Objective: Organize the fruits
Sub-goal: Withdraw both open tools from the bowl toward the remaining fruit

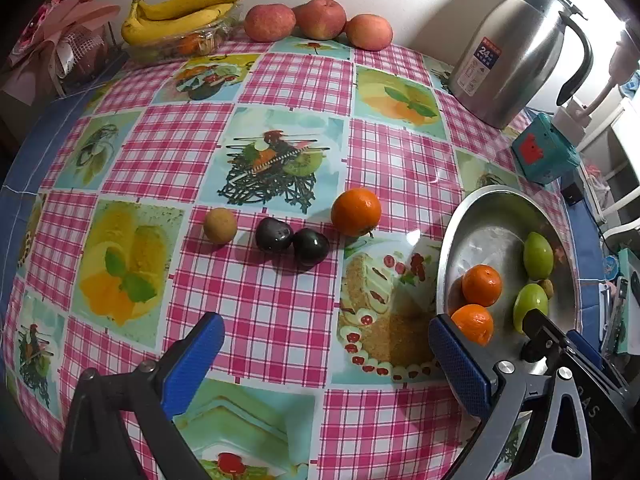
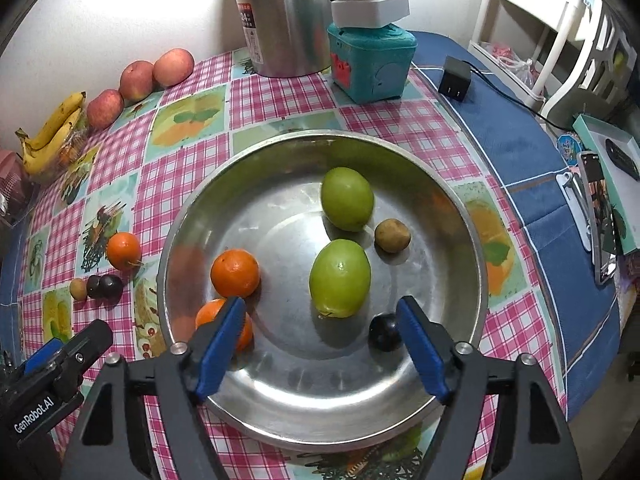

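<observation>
In the right wrist view my right gripper hangs open over the steel bowl. A dark plum lies in the bowl just inside the right finger, and no pad presses on it. The bowl also holds two green fruits, two oranges and a small brown fruit. My left gripper stands wide open and empty above the tablecloth. Beyond it on the cloth lie an orange, two dark plums and a small brown fruit. The bowl is to its right.
Bananas on a clear tray and three apples line the back wall. A steel kettle and a teal box stand behind the bowl. A charger, a phone and a box lie on the blue cloth at right.
</observation>
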`<state>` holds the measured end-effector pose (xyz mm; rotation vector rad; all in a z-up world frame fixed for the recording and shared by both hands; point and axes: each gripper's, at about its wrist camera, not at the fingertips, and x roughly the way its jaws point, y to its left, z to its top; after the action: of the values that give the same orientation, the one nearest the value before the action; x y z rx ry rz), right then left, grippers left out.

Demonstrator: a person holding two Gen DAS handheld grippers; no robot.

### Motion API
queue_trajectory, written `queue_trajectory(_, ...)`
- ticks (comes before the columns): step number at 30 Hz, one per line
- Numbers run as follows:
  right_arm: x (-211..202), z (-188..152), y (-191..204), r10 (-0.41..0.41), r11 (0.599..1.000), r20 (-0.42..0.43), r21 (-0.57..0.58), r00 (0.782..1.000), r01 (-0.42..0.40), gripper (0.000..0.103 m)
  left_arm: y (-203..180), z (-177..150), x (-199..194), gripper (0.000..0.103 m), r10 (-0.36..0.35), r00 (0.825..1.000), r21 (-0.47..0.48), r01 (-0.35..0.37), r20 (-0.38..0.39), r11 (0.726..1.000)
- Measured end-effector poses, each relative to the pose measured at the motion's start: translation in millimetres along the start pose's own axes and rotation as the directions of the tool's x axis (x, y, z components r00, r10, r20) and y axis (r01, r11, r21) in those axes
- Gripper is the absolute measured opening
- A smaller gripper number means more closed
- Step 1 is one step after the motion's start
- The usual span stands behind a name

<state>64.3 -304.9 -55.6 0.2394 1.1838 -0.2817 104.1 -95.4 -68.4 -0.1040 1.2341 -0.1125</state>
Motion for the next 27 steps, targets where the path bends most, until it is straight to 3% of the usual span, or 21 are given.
queue_trajectory(4,0.5,-0.4,0.7,-0.006,1.0,0.006,-0.01,1.0,0.006,0.083,1.0,-0.3,1.0,0.103,0.034,0.999,-0.005,-0.034,0.004,0.999)
queue_trajectory(6,-0.4,-0.3,1.8,-0.017,1.0,0.015,-0.017,1.0,0.017,0.097,2.6,-0.1,0.5,0.103,0.039,0.999,-0.013,-0.039,0.009,0.999)
queue_trajectory(8,-2.6,0.1,2.2,-0.011,1.0,0.03,-0.022,0.999,0.012,0.101,3.1,0.2,-0.7,0.103,0.042,0.999,-0.016,-0.042,0.016,0.999)
queue_trajectory(27,-6.3,0.1,5.5,0.003,0.999,0.076,-0.037,0.997,0.0,0.101,-1.2,1.6,-4.0,0.103,0.043,0.999,0.015,-0.044,0.028,0.999)
